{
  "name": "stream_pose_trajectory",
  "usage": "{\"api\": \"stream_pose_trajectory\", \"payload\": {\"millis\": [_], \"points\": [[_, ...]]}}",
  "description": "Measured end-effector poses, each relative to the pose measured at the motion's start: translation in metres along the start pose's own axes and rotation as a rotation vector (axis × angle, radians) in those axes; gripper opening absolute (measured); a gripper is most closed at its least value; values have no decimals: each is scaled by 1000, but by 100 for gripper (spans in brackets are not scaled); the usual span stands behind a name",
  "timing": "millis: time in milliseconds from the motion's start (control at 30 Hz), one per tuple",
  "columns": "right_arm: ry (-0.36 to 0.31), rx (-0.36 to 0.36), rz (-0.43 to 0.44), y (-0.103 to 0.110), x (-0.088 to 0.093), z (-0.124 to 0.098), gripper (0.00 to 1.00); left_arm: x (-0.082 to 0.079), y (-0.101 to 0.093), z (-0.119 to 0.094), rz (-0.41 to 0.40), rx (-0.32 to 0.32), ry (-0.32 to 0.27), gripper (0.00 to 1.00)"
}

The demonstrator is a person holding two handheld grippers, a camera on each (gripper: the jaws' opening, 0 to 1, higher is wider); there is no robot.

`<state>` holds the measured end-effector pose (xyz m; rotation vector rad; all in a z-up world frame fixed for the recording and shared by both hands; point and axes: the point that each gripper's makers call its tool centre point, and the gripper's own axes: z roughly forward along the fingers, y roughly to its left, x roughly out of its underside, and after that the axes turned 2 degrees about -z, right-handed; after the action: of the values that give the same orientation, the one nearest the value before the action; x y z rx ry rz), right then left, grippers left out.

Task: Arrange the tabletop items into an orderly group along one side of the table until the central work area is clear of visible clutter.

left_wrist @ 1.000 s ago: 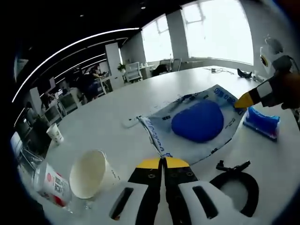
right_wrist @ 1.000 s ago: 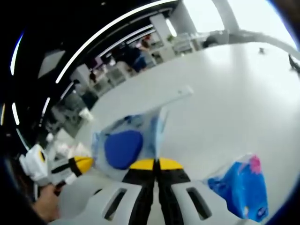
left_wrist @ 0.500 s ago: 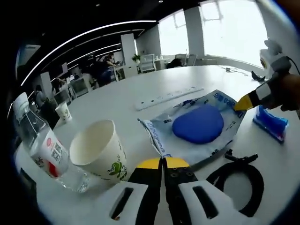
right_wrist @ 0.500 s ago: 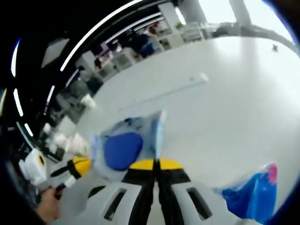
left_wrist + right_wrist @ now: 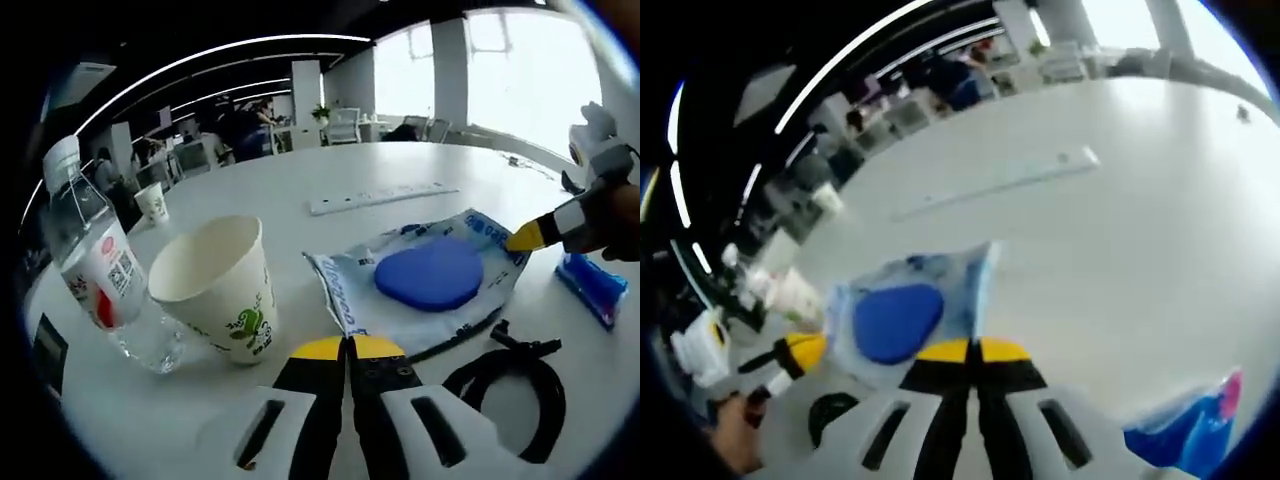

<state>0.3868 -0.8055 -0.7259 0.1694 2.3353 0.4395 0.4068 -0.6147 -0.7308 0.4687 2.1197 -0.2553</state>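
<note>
Two grippers, one bag between them. Your left gripper has its yellow tips pressed together on the near edge of the clear bag with the blue pad, and in the right gripper view your right gripper is clamped tight on that same bag from the opposite edge. In the left gripper view the right gripper's yellow tip meets the bag's far corner.

Close to your left jaws, on the right, a black cable loop lies on the white table, just beside the bag. To the left stands an upright paper cup, and touching or almost touching it, a capped water bottle with a red-and-white label. A blue packet sits at the right edge, beyond the cable.

Farther out, a long white power strip lies flat behind the bag, and a small paper cup stands well apart near the table's far left rim.
</note>
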Motion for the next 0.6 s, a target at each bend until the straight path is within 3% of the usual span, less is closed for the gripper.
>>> {"api": "stream_pose_trajectory", "payload": {"millis": [267,600], "points": [[25,28,-91,-5,7,4,0,1,2,3,-20,-36,4,0],[33,48,-195,-8,9,6,0,2,0,3,25,-64,-23,0]]}}
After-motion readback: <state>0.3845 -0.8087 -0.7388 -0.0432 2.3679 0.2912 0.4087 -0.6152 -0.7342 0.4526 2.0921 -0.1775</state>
